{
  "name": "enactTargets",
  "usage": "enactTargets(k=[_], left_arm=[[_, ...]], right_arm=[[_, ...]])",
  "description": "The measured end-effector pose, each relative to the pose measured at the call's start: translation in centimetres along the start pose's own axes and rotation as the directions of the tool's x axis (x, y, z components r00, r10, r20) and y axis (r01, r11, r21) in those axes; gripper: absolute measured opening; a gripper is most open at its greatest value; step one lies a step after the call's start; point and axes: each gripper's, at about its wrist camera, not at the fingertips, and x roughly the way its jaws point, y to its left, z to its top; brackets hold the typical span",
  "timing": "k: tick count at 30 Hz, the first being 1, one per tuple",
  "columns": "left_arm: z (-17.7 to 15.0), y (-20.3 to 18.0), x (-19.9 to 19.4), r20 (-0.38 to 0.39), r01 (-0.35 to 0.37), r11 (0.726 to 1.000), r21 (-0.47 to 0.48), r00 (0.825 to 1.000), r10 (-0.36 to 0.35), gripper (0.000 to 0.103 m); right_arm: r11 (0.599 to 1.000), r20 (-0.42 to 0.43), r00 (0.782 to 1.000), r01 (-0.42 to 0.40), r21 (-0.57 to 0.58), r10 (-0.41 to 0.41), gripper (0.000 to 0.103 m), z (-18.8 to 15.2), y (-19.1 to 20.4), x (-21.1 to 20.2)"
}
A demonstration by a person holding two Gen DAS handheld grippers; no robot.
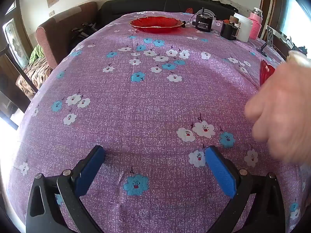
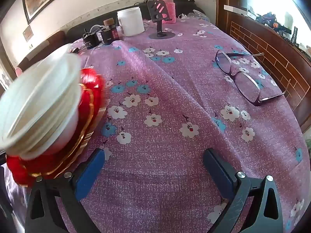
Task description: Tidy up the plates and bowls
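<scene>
A: Plates and bowls, where are they?

B: One red plate (image 1: 156, 24) with a gold rim lies flat at the far end of the worktop (image 1: 155, 106), on the purple flowered cloth. In the right wrist view, a stack of white bowls (image 2: 41, 104) sits on a second red plate (image 2: 91, 104) at the left edge, blurred and tilted, just beside the right tool's left finger.

A: Is either tool holding anything?

B: No. The left tool (image 1: 155, 155) has its blue-padded fingers spread wide with only cloth between them. The right tool (image 2: 154, 158) is just as wide apart and has nothing in it either.

A: What is that at the right of the left wrist view?

B: A bare hand (image 1: 281, 116), blurred, with a sliver of red plate edge (image 1: 266, 73) showing above it. Whether the hand grips that plate I cannot tell.

A: Anything else on the worktop?

B: A pair of glasses (image 2: 245, 75) lies open to the right. At the far end stand a white jar (image 2: 130, 21), a pink flask (image 2: 166, 5), a black phone stand (image 2: 160, 22) and two small dark jars (image 2: 101, 36).
</scene>
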Motion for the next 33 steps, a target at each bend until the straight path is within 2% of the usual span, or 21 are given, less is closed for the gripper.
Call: enactTargets(k=[4, 7, 33], left_arm=[[0.00, 0.02, 0.00, 0.000, 0.001, 1.000, -0.001, 1.000, -0.001, 0.103], [0.01, 0.03, -0.01, 0.000, 0.001, 1.000, -0.001, 1.000, -0.001, 0.103], [0.00, 0.00, 0.00, -0.001, 0.001, 1.000, 0.000, 1.000, -0.001, 0.103]], right_arm=[[0.999, -0.004, 1.000, 0.025, -0.024, -0.025, 0.102, -0.07, 0.60, 0.28], [1.000, -0.004, 1.000, -0.005, -0.001, 0.005, 0.102, 0.13, -0.09, -0.02], [1.000, -0.004, 1.000, 0.003, -0.005, -0.003, 0.102, -0.03, 0.10, 0.11]])
